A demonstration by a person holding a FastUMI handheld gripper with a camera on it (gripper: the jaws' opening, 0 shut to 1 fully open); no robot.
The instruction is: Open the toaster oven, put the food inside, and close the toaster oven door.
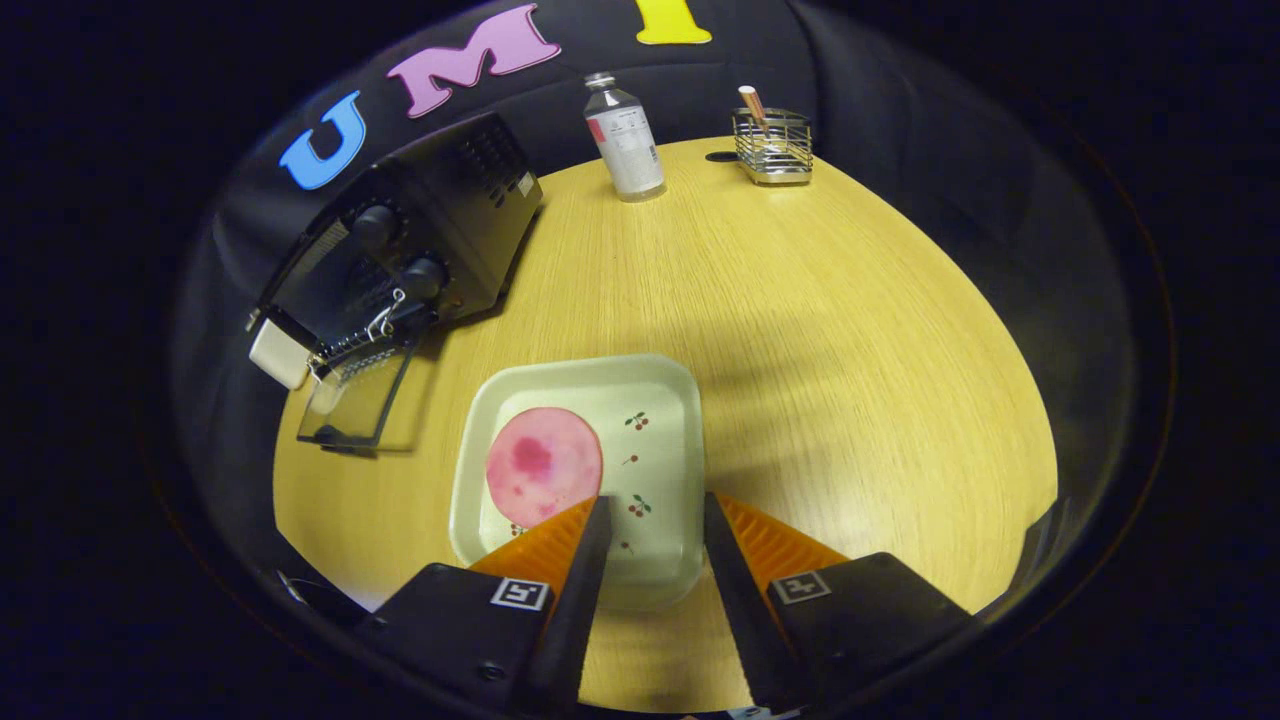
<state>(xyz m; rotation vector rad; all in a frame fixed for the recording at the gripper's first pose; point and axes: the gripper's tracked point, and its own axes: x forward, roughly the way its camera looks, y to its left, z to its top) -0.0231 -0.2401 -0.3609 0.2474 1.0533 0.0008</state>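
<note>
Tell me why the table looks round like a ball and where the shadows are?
In the gripper view, the fisheye lens bends the table into a dome; dark shadow lies behind the tray and beside the toaster oven; the open hand-held gripper hovers over the tray, sharp.

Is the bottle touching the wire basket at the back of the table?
Apart. The gripper view shows the bottle and the wire basket with bare table between them. The gripper is open.
</note>
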